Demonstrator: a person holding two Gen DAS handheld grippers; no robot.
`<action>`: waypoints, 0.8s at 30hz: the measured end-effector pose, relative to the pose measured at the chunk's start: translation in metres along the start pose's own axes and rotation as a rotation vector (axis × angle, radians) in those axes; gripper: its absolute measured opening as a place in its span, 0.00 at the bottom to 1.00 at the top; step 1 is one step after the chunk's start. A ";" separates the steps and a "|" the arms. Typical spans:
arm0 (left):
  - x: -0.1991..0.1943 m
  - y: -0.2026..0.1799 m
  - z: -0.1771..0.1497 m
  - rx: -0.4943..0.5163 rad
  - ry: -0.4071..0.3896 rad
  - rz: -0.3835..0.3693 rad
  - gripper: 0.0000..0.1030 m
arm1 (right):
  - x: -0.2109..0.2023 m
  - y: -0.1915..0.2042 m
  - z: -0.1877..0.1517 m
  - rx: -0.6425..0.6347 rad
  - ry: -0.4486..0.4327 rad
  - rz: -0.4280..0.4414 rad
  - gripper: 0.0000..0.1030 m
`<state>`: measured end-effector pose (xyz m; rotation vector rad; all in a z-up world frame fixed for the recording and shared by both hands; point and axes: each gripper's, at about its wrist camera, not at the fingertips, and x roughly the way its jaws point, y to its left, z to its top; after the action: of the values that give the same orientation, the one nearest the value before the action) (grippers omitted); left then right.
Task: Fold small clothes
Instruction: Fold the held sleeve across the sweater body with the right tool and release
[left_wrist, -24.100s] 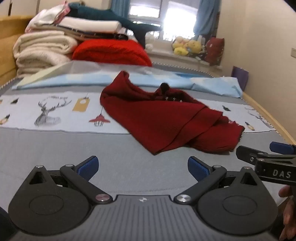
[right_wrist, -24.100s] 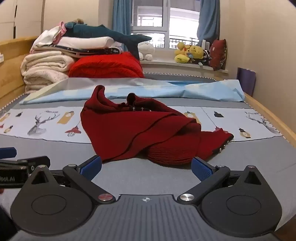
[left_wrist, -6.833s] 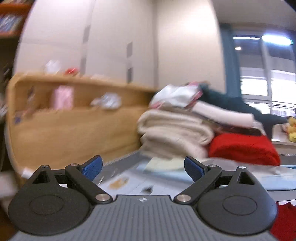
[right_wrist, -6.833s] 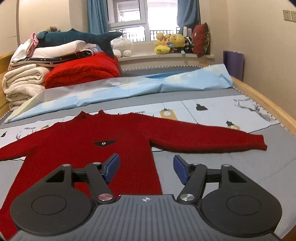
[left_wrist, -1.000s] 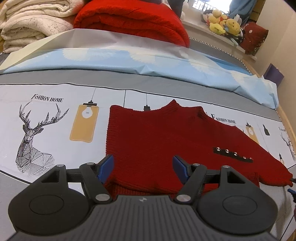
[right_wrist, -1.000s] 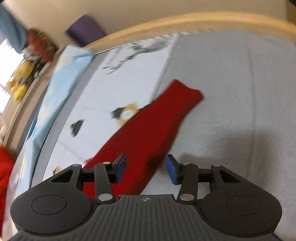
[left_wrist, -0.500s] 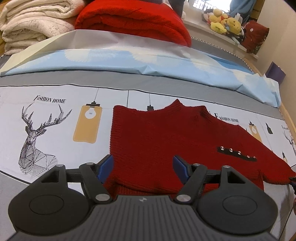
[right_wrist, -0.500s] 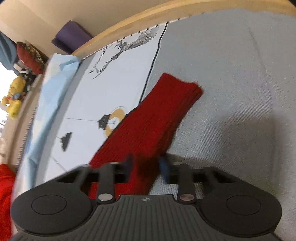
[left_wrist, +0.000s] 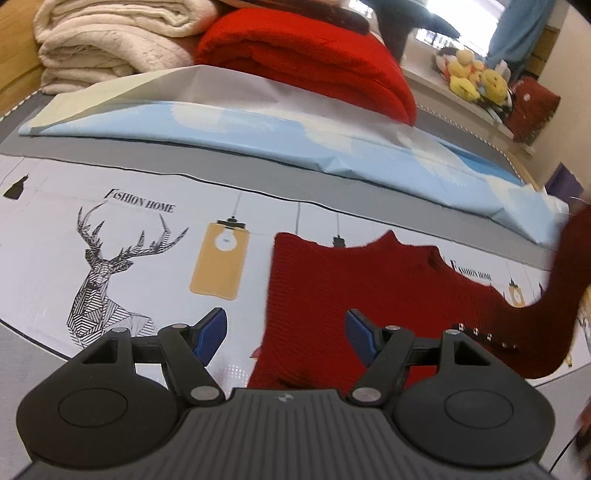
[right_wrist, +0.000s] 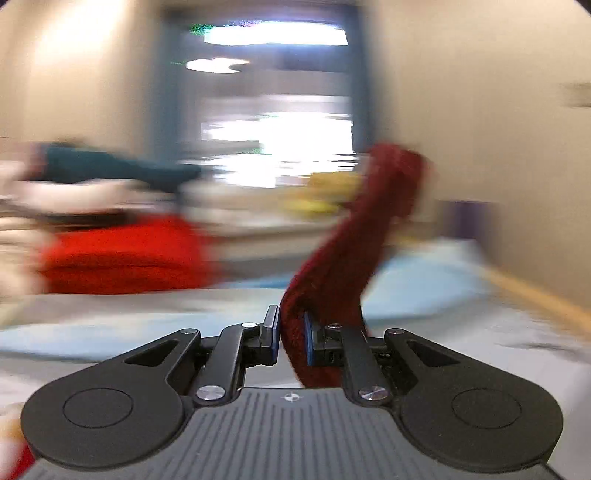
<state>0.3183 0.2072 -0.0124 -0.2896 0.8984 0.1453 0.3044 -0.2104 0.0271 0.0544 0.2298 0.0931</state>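
Where it lay flat, sleeve (right_wrist: 354, 236) now lifted, right claw (right_wrist: 290, 338) clamped

1. Bed (left_wrist: 44, 347): carries all items listed below.
2. Printed sheet (left_wrist: 122, 236): spread across the bed, in front of the folded sheet.
3. Sweater (left_wrist: 354, 295): flat on the printed sheet, right of the deer print (left_wrist: 107, 277); neck toward the folded sheet.
4. Sleeve (right_wrist: 354, 240): raised off the bed at the sweater's right, between the jaws of the right gripper (right_wrist: 291, 339).
5. Left gripper (left_wrist: 285, 332): above the sweater's near left edge, jaws apart.
6. Folded sheet (left_wrist: 258, 133): behind the printed sheet, crosswise.
7. Blanket stack (left_wrist: 110, 48): far left, behind the folded sheet.
8. Folded quilt (left_wrist: 306, 62): right of the blanket stack.
9. Plush toys (left_wrist: 472, 77): far right, on the sill behind the bed.
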 end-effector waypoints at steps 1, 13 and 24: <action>0.000 0.002 0.001 -0.012 0.001 0.000 0.74 | -0.001 0.029 -0.007 0.017 0.026 0.129 0.15; 0.007 0.009 0.002 -0.075 0.027 -0.046 0.66 | 0.014 0.038 -0.054 0.314 0.719 0.135 0.43; 0.013 -0.011 -0.013 -0.015 0.044 -0.026 0.60 | 0.031 -0.088 -0.103 0.627 0.663 -0.147 0.43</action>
<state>0.3190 0.1930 -0.0286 -0.3198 0.9372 0.1217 0.3183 -0.2905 -0.0856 0.6350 0.9189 -0.1157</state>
